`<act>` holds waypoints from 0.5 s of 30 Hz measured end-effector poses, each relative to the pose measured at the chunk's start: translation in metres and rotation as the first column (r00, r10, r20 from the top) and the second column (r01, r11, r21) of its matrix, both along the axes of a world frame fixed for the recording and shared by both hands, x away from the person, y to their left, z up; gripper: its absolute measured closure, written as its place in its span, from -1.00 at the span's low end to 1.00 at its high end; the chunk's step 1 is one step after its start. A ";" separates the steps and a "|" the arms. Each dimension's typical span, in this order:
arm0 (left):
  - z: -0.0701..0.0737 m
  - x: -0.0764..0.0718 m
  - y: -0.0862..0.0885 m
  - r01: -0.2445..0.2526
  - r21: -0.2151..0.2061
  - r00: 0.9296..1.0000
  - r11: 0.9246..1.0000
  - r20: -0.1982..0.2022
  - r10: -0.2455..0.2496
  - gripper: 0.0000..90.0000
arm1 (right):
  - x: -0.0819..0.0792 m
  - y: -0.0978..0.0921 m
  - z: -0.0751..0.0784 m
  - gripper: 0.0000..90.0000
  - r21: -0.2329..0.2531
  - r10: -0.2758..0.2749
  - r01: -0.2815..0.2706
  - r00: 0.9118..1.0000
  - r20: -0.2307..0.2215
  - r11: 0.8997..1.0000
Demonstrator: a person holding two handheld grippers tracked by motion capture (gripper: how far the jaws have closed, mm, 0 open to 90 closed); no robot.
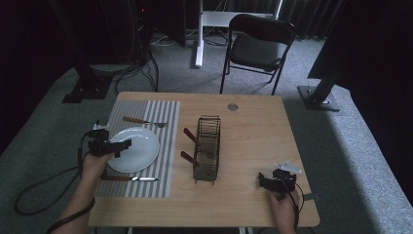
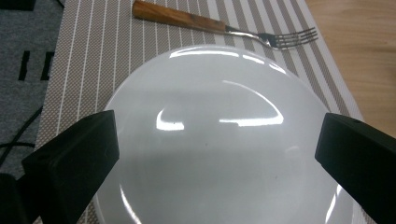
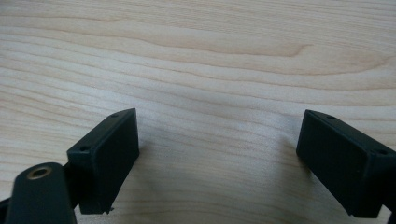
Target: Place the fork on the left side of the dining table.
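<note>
Hovering over the near-left rim of the white plate point(image 2: 210, 140) on the striped placemat point(image 1: 168, 146), the left gripper point(image 1: 117, 146) gapes wide; right gripper point(image 1: 272, 183), likewise spread, lies well apart.

The plate point(image 1: 134, 149) is round, white and glossy, with light reflections on its surface. It is empty and lies flat on a striped placemat point(image 1: 146, 112) at the left part of the table, between a fork point(image 1: 144, 121) and a knife point(image 1: 131, 179)
</note>
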State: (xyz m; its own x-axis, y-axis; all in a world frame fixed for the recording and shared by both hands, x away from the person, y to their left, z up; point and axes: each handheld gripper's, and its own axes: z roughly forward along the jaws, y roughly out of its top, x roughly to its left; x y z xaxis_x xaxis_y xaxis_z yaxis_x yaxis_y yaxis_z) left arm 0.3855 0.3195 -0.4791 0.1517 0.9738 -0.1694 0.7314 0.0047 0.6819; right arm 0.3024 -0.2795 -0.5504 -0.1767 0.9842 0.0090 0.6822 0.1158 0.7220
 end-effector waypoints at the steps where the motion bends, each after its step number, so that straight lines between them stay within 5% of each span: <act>1: -0.001 -0.003 0.000 0.001 0.003 1.000 1.000 -0.001 -0.001 -1.00 | 0.000 0.000 0.000 -0.72 0.000 0.000 0.000 1.000 0.000 1.000; 4: -0.002 -0.009 -0.001 0.008 0.031 1.000 0.999 0.002 -0.008 -1.00 | 0.000 0.000 0.000 -0.72 0.000 0.000 0.000 1.000 0.000 1.000; 15: -0.005 -0.036 0.000 0.016 -0.012 1.000 1.000 0.018 -0.016 -1.00 | 0.000 0.000 0.000 -0.72 0.000 0.000 0.000 1.000 0.000 1.000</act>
